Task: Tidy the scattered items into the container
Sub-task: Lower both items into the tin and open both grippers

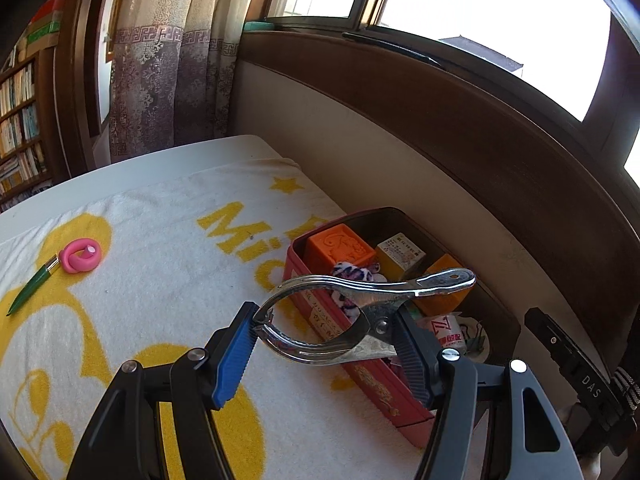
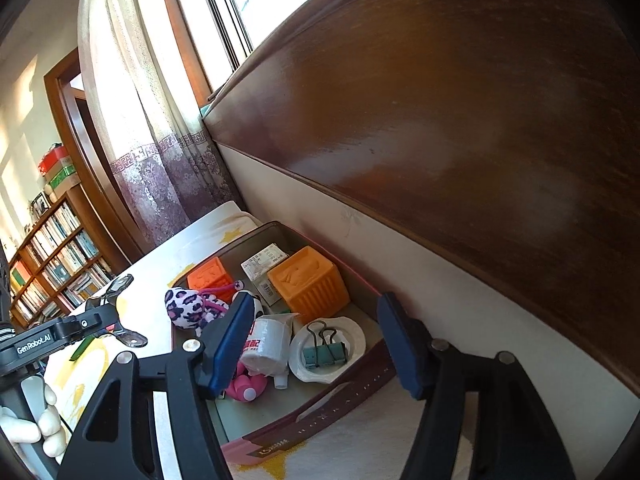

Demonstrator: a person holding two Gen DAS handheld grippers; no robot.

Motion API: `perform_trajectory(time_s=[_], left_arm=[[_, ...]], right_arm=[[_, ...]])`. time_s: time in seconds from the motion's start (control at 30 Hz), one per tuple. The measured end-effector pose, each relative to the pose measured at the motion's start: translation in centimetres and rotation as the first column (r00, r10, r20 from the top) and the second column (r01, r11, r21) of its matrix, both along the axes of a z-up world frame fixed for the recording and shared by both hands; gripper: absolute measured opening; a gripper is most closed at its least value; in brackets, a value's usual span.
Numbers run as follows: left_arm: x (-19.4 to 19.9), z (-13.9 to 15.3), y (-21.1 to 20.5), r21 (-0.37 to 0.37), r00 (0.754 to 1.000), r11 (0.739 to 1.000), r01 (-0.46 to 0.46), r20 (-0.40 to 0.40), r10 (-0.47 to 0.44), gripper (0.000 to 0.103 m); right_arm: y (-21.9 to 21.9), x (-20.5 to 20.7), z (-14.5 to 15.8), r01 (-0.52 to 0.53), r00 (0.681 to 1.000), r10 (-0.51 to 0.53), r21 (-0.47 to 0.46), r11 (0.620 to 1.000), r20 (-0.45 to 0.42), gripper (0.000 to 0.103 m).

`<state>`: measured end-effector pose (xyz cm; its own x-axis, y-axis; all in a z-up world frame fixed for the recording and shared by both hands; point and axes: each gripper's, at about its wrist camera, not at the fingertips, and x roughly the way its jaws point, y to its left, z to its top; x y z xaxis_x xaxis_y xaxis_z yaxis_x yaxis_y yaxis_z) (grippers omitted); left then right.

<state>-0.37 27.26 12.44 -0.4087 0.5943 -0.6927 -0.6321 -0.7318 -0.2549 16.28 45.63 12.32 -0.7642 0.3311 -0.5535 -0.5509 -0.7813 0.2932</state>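
Left tongs (image 1: 324, 344) grip a metal clamp (image 1: 360, 312); right tongs (image 2: 316, 340) gape empty over the red box (image 2: 320, 408) holding orange blocks (image 2: 308, 284), plush toy (image 2: 188, 306), binder clip (image 2: 324, 350).

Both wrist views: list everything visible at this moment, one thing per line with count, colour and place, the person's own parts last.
Container: one, red box, on the towel by the wall.
Blocks: two, orange, far end of the container.
Small carton: one, white-labelled, between the blocks.
Plush toy: one, purple-spotted, at the container's left wall.
Binder clip: one, green, in a white dish.
Pink ring toy: one, on the towel.
Pen: one, green, beside the ring toy.
Towel: one, white and yellow.
Metal clamp: one, silver, held in the left gripper.
Right gripper: open, over the container.
Hand: one, gloved white.
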Motion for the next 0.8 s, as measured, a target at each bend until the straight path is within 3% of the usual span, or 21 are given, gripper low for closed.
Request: perform_trajectory(time_s=[0.37, 0.47, 0.8], left_arm=[[3.3, -0.2, 5.1, -0.040, 0.988, 0.987, 0.155, -0.003, -0.155, 0.068], [3.9, -0.7, 5.6, -0.043, 0.982, 0.981, 0.189, 0.015, -0.189, 0.079], [3.0, -0.9, 3.9, -0.031, 0.990, 0.990, 0.136, 0.031, -0.135, 0.080]], right_arm=[[1.0, 1.3, -0.2, 0.027, 0.999, -0.027, -0.014, 1.000, -0.029, 0.069], [1.2, 1.5, -0.2, 0.035, 0.999, -0.035, -0.021, 0.999, -0.034, 0.070], [0.7, 1.2, -0.3, 0.027, 0.999, -0.028, -0.028, 0.999, -0.031, 0.071]])
